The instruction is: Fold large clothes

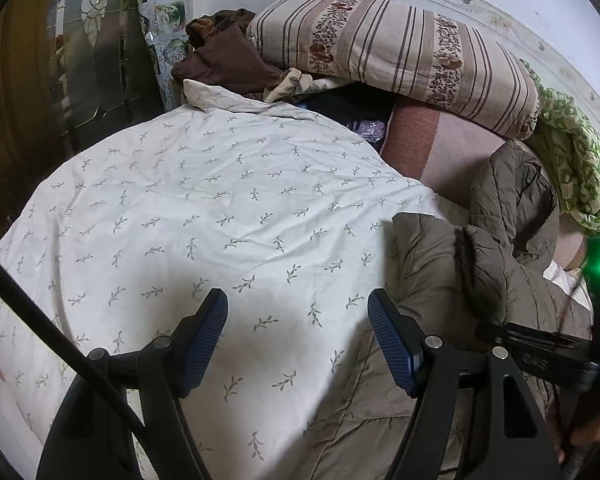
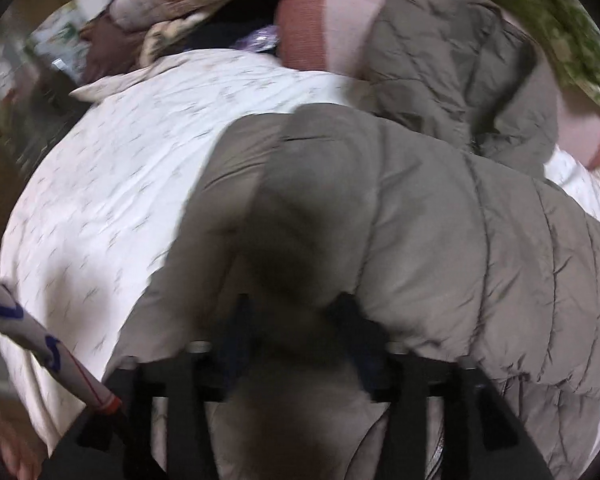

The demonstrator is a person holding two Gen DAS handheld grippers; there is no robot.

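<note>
**Gripping the coat on the bed**

Left claw (image 1: 298, 332) stood wide, nothing between its blue pads (image 1: 392, 344); it hovered over the sheet (image 1: 204, 208), right pad just beside the coat's edge. Coat (image 1: 452, 280), olive-grey and quilted, lay rumpled on the sheet's right side, one part bunched up toward the pillows. Right claw (image 2: 296, 332) had coat (image 2: 400, 208) fabric bunched between its fingers, apparently clamped; view was blurred and fingertips were mostly covered. Striped pillow (image 1: 400, 52) sat at the bed's far end, brown garment (image 1: 228, 64) to its left, green blanket (image 1: 576, 168) to its right.
</note>
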